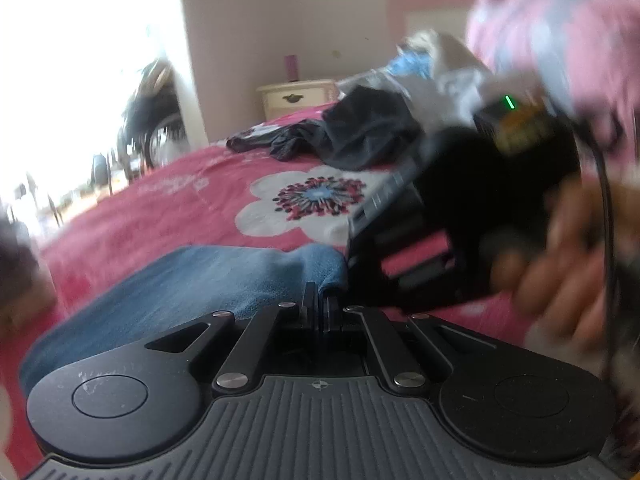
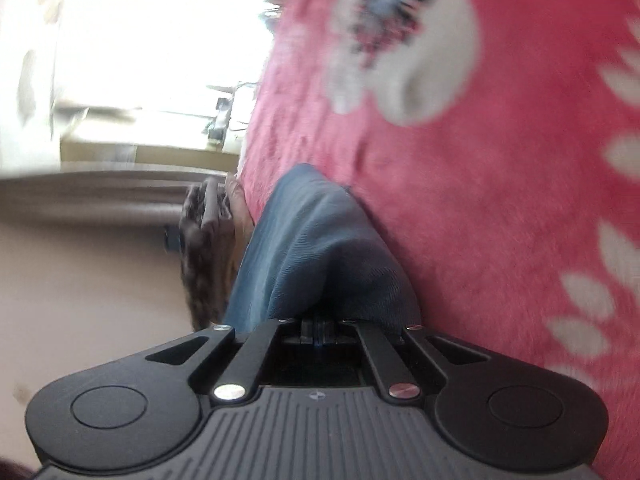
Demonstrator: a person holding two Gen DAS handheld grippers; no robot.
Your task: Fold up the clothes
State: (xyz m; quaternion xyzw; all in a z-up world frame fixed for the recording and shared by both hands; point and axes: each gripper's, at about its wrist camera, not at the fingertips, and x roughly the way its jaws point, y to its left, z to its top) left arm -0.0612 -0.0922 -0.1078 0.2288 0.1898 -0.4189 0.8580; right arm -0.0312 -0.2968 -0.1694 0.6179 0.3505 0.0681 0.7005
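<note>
Two grippers at work over one bed. Pink blanket [image 1: 168, 216] covers the bed; white flower print [image 1: 304, 200] with a dark centre. Far end: heap of dark clothes [image 1: 360, 132] and pale laundry behind it [image 1: 440, 72], well apart from the work. Cream nightstand [image 1: 296, 98] against the wall beyond.

Blue garment [image 1: 192, 276] lies on the blanket at the near edge, one end bunched upward.

Left gripper [image 1: 320, 300]: jaws fully closed, pinching an edge of the blue cloth. Right gripper, seen from the left wrist as a blurred black body [image 1: 460, 208] in a hand [image 1: 560, 248]; pink patterned sleeve [image 1: 560, 32] above.

Right gripper [image 2: 316, 326], view rolled sideways: jaws fully closed, clamped on a fold of the blue garment [image 2: 316, 248], which tents up from the fingers.
</note>
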